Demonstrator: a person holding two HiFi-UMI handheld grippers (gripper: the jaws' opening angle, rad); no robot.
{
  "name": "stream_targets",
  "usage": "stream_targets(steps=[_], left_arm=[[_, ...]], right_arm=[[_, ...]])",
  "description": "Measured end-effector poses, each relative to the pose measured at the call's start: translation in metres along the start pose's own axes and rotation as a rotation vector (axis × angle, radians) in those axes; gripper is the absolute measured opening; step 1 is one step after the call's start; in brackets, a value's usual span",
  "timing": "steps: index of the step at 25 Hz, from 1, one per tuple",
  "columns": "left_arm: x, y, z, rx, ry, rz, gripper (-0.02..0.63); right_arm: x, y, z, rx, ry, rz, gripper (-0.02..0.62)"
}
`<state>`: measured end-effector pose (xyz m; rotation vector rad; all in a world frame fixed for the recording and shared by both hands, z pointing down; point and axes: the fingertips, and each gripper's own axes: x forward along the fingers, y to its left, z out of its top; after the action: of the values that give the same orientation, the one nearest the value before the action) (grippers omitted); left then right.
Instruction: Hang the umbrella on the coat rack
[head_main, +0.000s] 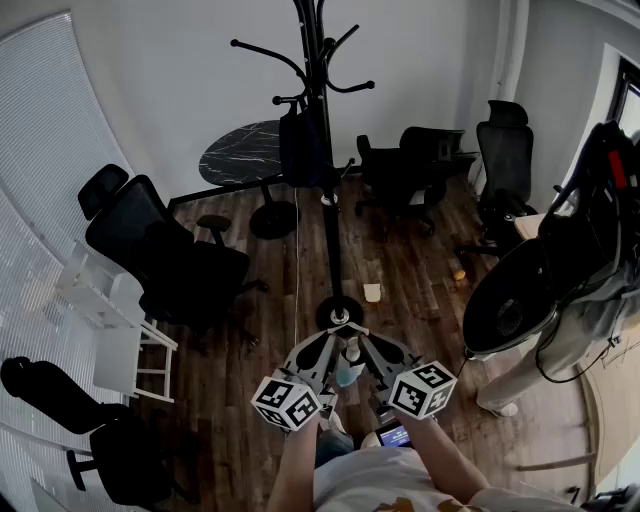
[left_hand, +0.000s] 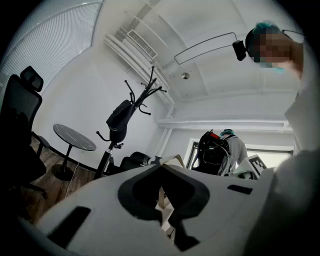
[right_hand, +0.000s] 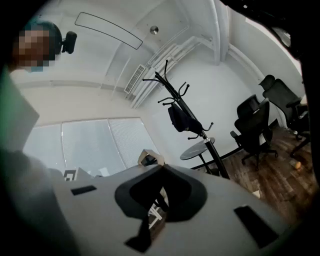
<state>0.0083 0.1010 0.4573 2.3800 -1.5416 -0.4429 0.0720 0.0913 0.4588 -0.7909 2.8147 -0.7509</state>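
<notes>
A black folded umbrella (head_main: 300, 146) hangs from a hook of the black coat rack (head_main: 329, 215), high on its pole. The left gripper view shows the umbrella (left_hand: 119, 118) on the rack (left_hand: 143, 94), and so does the right gripper view, umbrella (right_hand: 179, 118) and rack (right_hand: 172, 91). Both grippers are low, close to my body and well short of the rack's base (head_main: 339, 313). My left gripper (head_main: 334, 340) and right gripper (head_main: 359, 337) tilt toward each other, tips nearly meeting. Both look shut with nothing held.
A round dark marble table (head_main: 241, 152) stands behind the rack. Black office chairs (head_main: 165, 250) surround it, more at the back right (head_main: 415, 160). A white shelf (head_main: 110, 330) sits left. A person with a backpack (head_main: 585, 250) stands right. A small cup (head_main: 372, 292) lies on the wood floor.
</notes>
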Motion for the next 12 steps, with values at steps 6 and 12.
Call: stream_targets(steps=[6, 12], left_arm=[[0.0024, -0.0011, -0.0017, 0.003, 0.002, 0.002, 0.020], [0.0060, -0.0034, -0.0016, 0.007, 0.002, 0.003, 0.020]], right_arm=[[-0.0012, -0.0033, 0.0000, 0.001, 0.003, 0.003, 0.012], [-0.0033, -0.0064, 0.0021, 0.002, 0.001, 0.008, 0.012]])
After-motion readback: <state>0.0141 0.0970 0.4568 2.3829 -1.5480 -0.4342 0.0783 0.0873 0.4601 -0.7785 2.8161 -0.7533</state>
